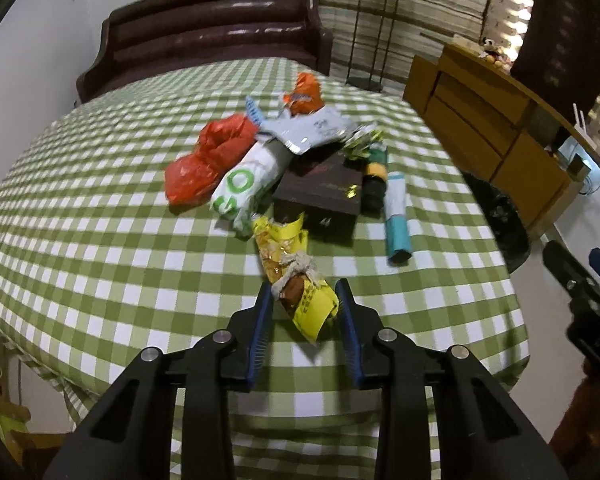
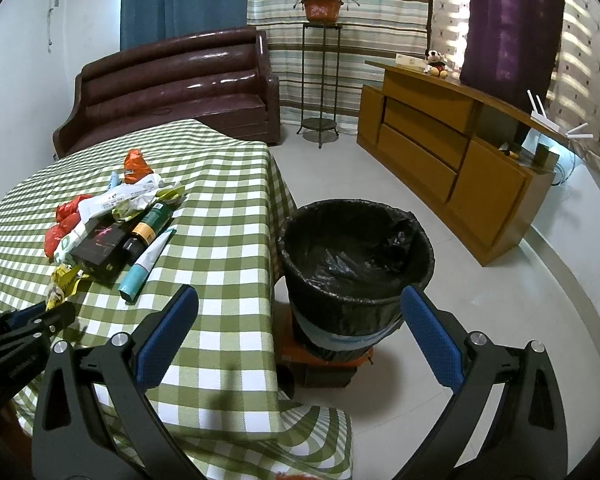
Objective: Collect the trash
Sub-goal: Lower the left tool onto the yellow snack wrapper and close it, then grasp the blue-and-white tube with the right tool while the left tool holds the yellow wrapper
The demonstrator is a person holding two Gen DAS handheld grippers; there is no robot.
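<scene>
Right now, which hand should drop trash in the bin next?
Left. The left gripper is already shut on the yellow wrapper on the table. The right gripper is open and empty, near the bin.

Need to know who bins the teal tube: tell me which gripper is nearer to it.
Left. The left gripper is over the table, closed on the yellow wrapper near the teal tube. The right gripper, jaws open, hangs past the table edge toward the bin.

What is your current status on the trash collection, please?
Left hand-held gripper shut on crumpled yellow foil wrapper, near table edge. Right hand-held gripper open, empty. Black-lined round trash bin beside table, path unobstructed.
</scene>
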